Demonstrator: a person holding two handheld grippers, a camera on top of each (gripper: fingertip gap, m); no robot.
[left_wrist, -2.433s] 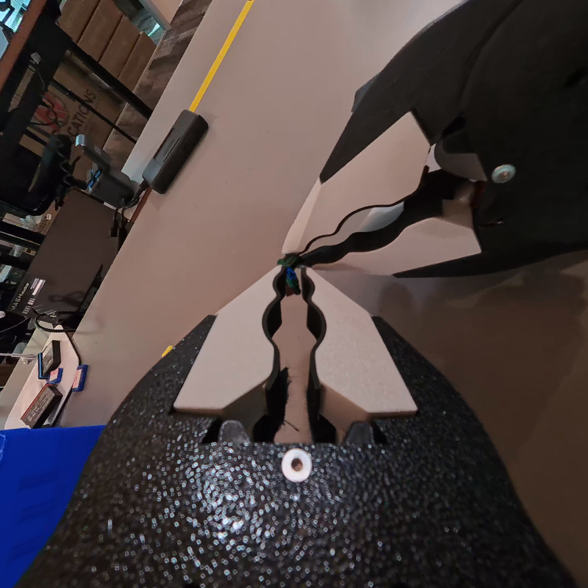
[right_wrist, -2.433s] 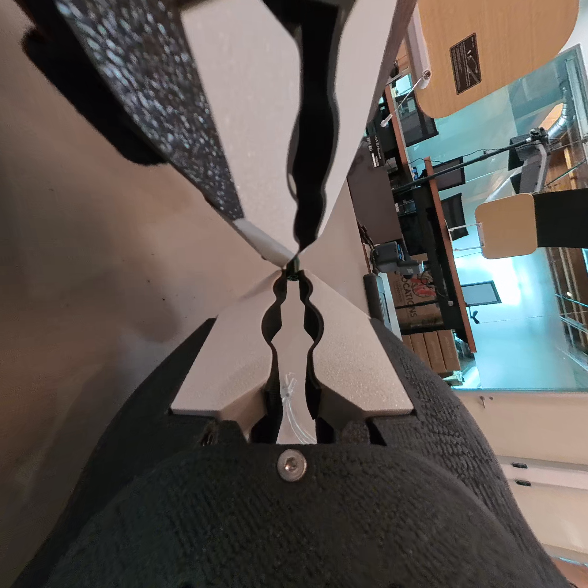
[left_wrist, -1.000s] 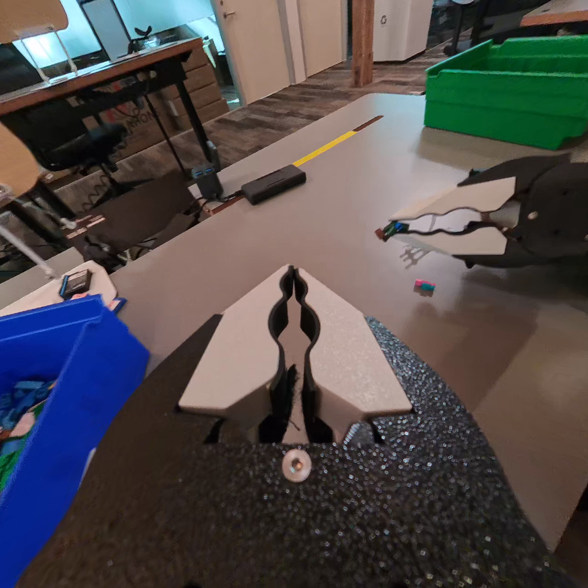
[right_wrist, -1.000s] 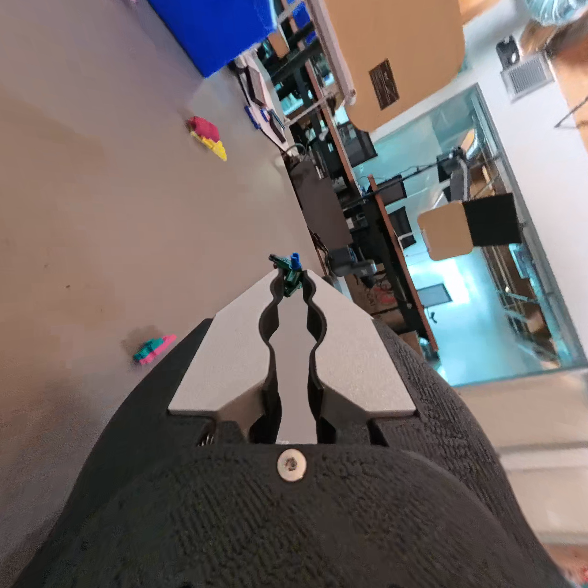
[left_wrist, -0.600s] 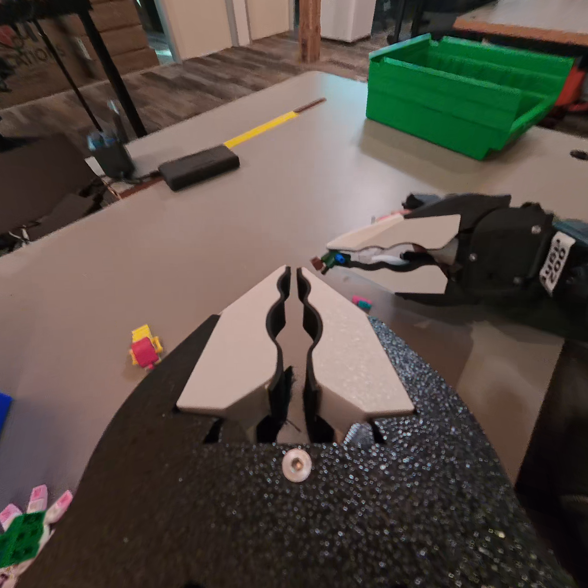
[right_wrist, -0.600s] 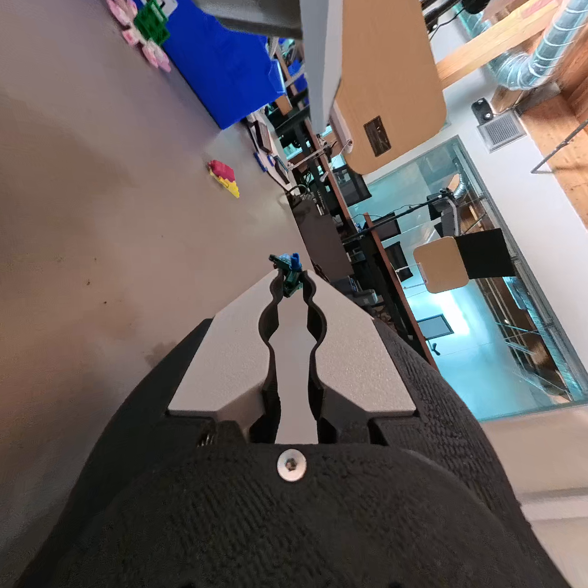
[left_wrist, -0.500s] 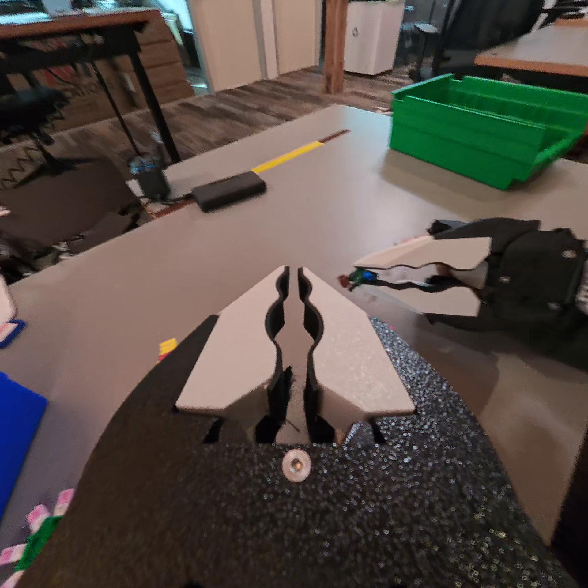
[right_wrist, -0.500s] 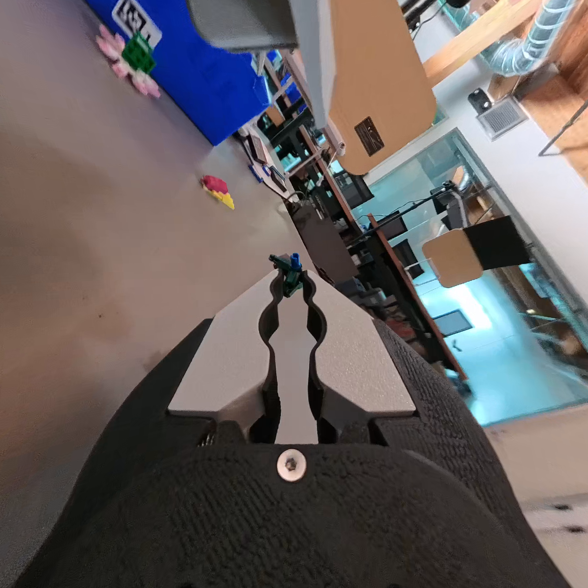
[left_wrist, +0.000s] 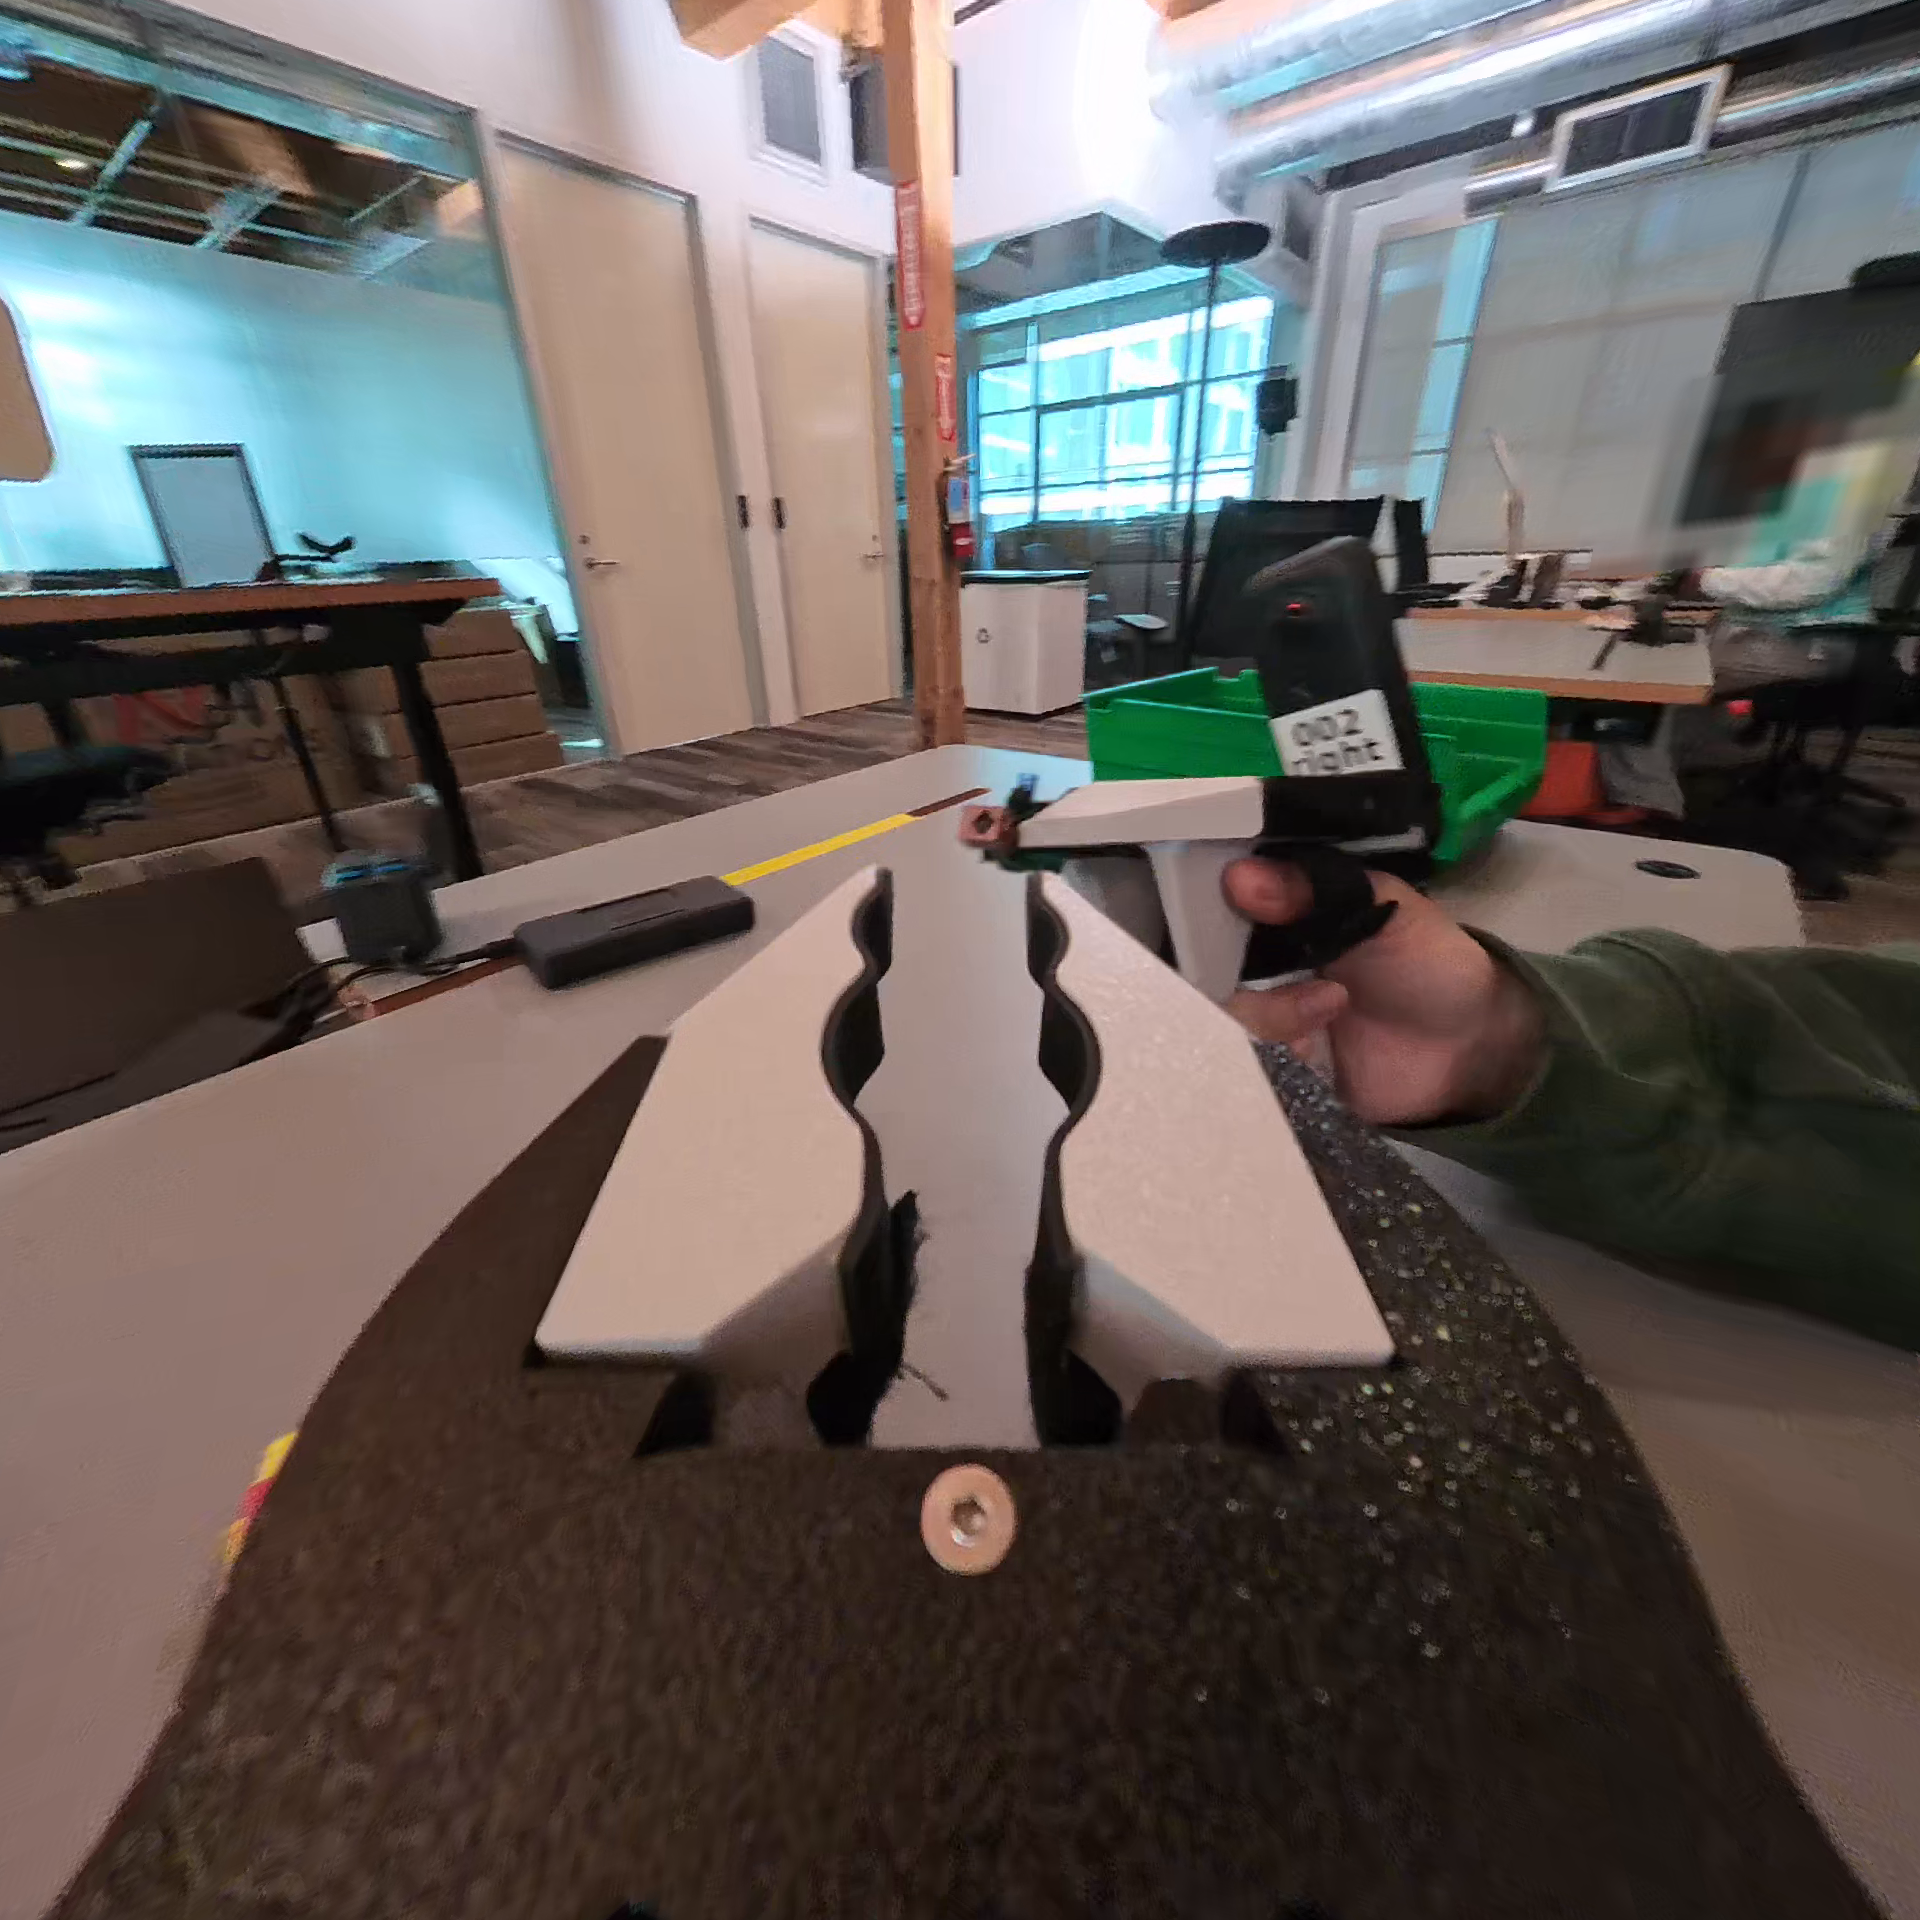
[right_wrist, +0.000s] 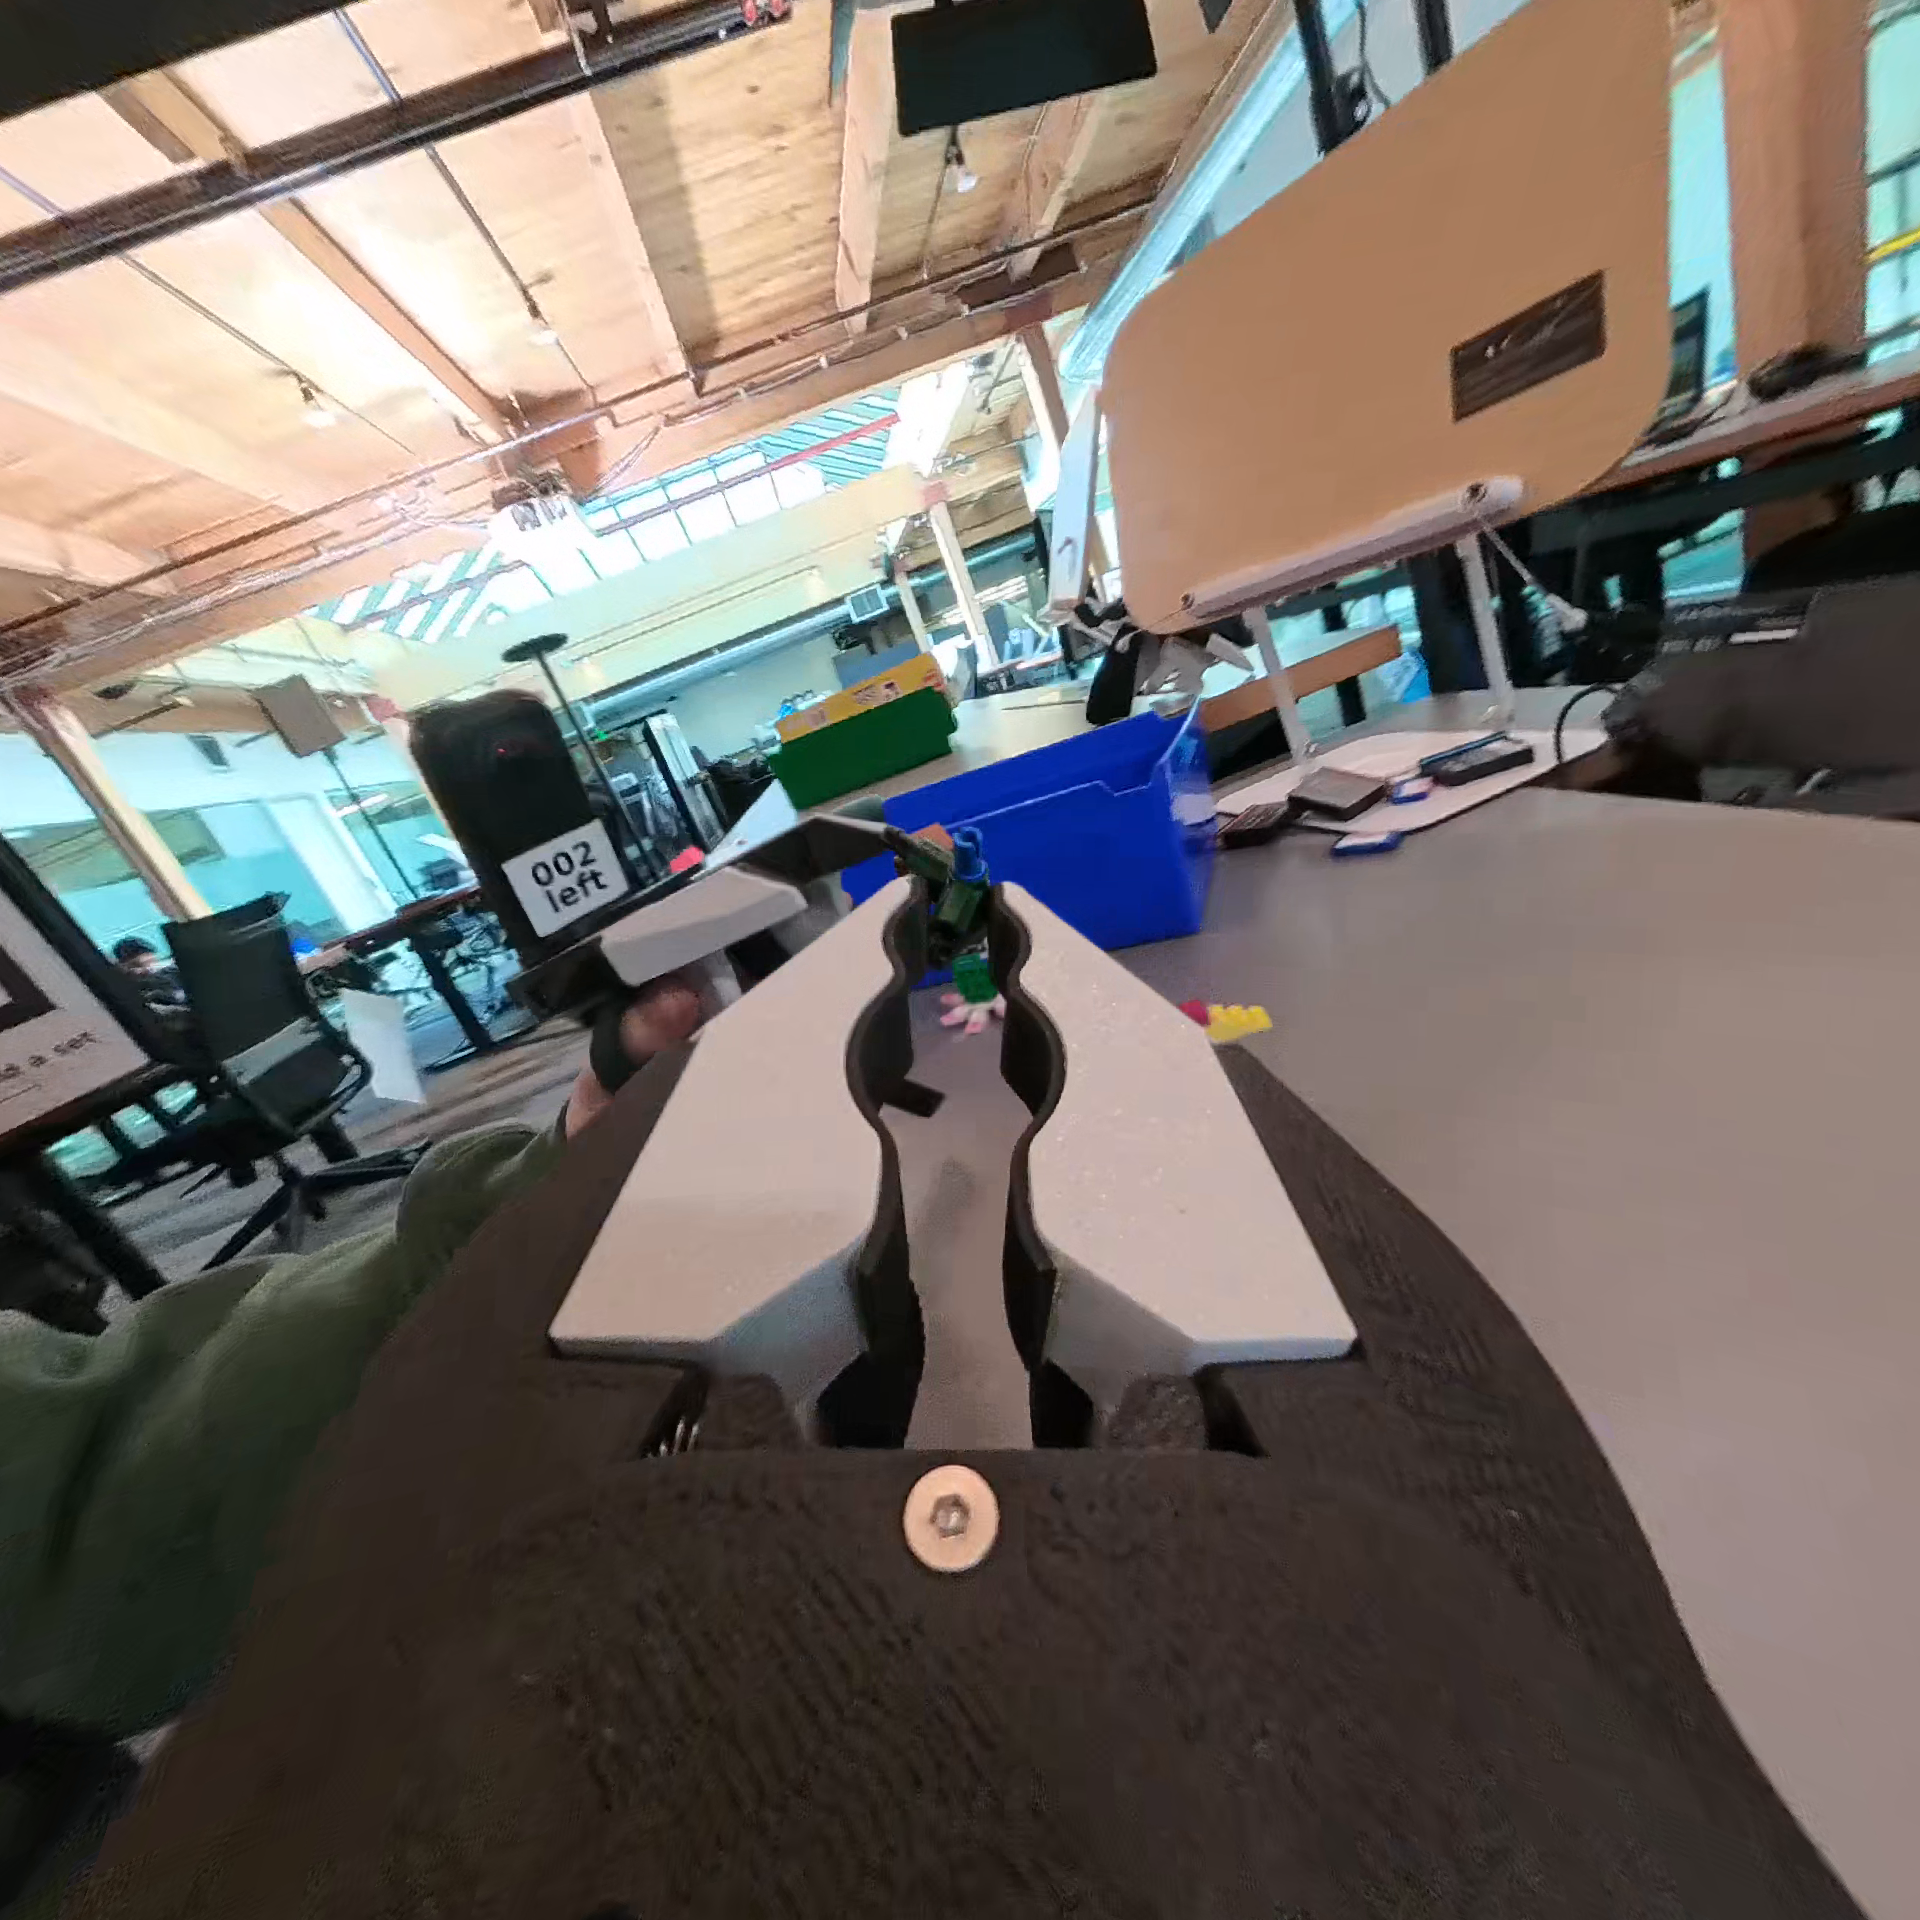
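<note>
My right gripper (right_wrist: 956, 899) is shut on a small green, blue and brown brick piece (right_wrist: 958, 883), held in the air above the grey table (right_wrist: 1558, 1039). My left gripper (left_wrist: 958, 883) is open and empty, its tips just below and in front of that brick piece (left_wrist: 992, 826). In the left wrist view the right gripper (left_wrist: 1023, 831) comes in from the right, held by a hand in a green sleeve. In the right wrist view the left gripper (right_wrist: 831, 868) shows at the left, its fingers close to the brick piece.
A blue bin (right_wrist: 1060, 831) stands behind the grippers, with a pink and green piece (right_wrist: 971, 997) and yellow and magenta bricks (right_wrist: 1231, 1018) on the table before it. A green bin (left_wrist: 1174, 727) and a black box (left_wrist: 634, 930) sit at the far side.
The left gripper has opened and tilted up from the table. The right gripper has rolled upright and moved close to the left's tips, still holding the brick piece.
</note>
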